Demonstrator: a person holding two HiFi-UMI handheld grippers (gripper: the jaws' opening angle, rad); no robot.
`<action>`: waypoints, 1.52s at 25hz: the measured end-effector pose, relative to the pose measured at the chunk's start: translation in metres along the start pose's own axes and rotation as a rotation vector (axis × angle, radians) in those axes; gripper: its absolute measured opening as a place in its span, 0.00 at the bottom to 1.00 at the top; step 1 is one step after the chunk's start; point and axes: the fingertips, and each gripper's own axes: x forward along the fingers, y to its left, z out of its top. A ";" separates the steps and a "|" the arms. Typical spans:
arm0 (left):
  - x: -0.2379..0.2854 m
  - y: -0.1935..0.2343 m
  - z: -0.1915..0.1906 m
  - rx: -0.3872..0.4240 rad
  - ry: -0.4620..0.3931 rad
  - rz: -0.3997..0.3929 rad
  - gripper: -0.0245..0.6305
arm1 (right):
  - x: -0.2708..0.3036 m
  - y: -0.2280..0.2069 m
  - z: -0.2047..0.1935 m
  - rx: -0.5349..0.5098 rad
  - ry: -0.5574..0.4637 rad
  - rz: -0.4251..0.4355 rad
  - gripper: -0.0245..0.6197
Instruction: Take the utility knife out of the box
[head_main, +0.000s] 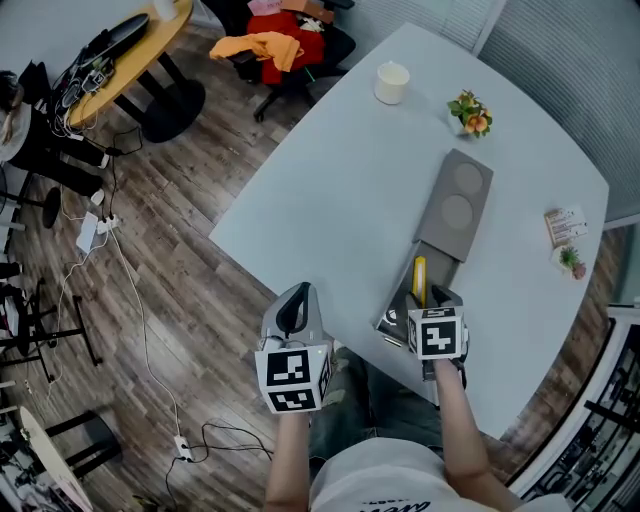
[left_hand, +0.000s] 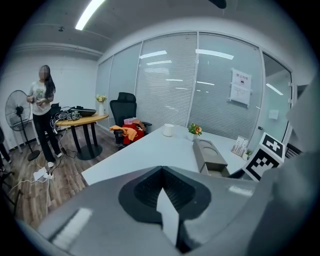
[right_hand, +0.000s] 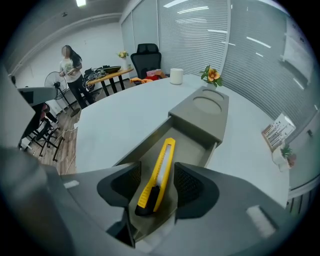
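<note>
Jaws of R gripper (right_hand: 157, 186) stand apart, one pad each side of the utility knife (right_hand: 161, 162), not pressing on it yet. Knife lies flat on the floor of the box (right_hand: 197, 145), in its pulled-out tray, at the end nearest the person. L gripper (left_hand: 162, 185) has its jaws together w/ nothing btwn them; in head view it hangs off the table (head_main: 330, 190) edge, over the floor, well apart from the box.

Step in hand, as I read it: close on the knife and lift it clear.
- Pads look set about the black butt and lower yellow body. Good spot, the thickest part, so less chance of it pivoting.
- Squeeze across the narrow width, square to the body. Knife sits a bit skewed btwn the pads, so a small wrist twist first would help.
- Left-side pad is near the tray wall; keep it inside, or the tray gets dragged along.
- Lift straight up till clear of the walls. Box prob. light and may slide; L gripper could pin the sleeve end.

Orientation: long axis runs along the tray's length. Black butt end toward the person, yellow tip end toward the closed sleeve. In R gripper view it leans slightly, butt low-left, tip up-right. Silver strip shows along the body; can't tell whether any blade sticks out at the tip.
</note>
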 end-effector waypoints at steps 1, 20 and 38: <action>0.001 0.000 -0.002 0.000 0.006 -0.002 0.04 | 0.003 0.001 -0.002 0.004 0.015 0.001 0.40; 0.015 -0.007 -0.023 -0.018 0.067 -0.044 0.04 | 0.031 0.000 -0.011 -0.083 0.183 -0.073 0.35; 0.013 -0.019 -0.033 0.021 0.083 -0.088 0.04 | 0.035 -0.001 -0.016 -0.061 0.426 0.016 0.30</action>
